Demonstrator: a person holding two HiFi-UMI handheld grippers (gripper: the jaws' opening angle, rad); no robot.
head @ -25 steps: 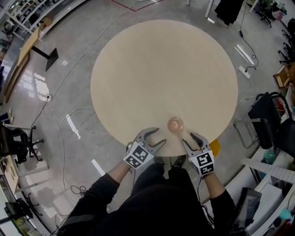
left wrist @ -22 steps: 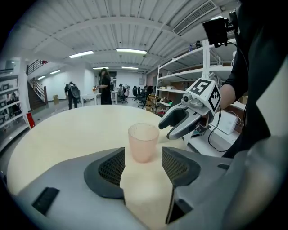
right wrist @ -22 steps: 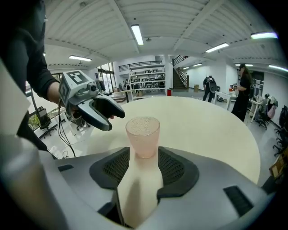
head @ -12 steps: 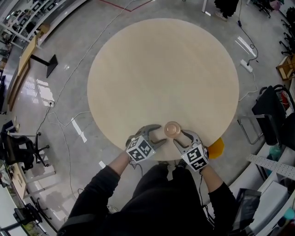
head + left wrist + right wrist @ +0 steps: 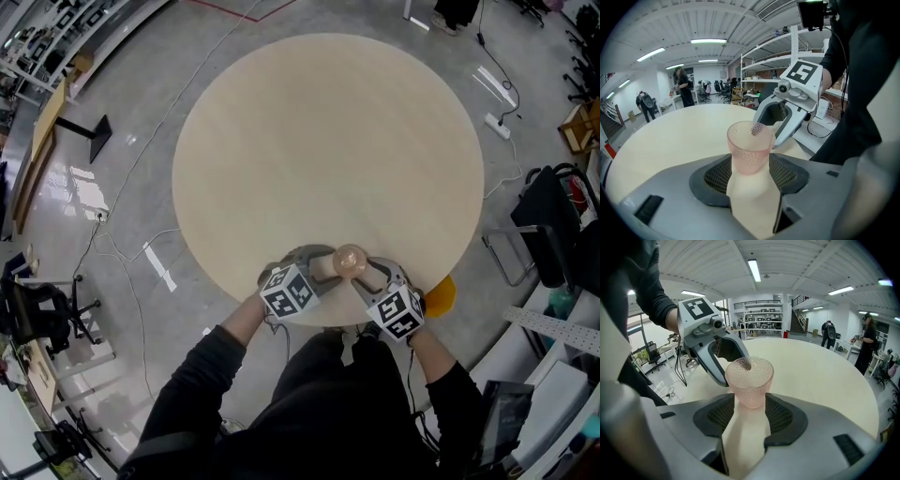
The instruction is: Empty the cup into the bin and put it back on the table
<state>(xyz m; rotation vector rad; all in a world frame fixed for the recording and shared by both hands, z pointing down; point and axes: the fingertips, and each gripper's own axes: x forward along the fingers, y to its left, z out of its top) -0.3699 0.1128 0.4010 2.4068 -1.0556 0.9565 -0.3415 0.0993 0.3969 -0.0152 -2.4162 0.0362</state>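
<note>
Pink, dimpled and see-through, the cup stands upright on the desk, close to the rim at 6 o'clock, right in front of me. My left gripper is at its 9 o'clock and my right gripper at its 4 o'clock, so the cup sits between the two.

In the left gripper view the fingers are parted, with the lower half of the cup between their mesh pads. The right gripper view shows the same for the right fingers. On both, the pads lie just beside the cup's sides, and I cannot tell whether they touch it. Neither has a hold I can confirm.

A second ago both grippers hung back at the desk's edge, short of the cup, fingers spread. Half a second ago they had come in to either side, and now they bracket it. The cup itself has kept its spot on the desk.

Each gripper stands in the other's way. Past the cup, each gripper view is taken up by the opposite gripper and its marker cube.

Below the desk's rim at 4 o'clock a yellow object pokes out, mostly hidden. On the floor there is a black bag at 3 o'clock, a white power strip at 2 o'clock and a black floor stand at 10 o'clock. People stand in the hall far beyond the desk.
</note>
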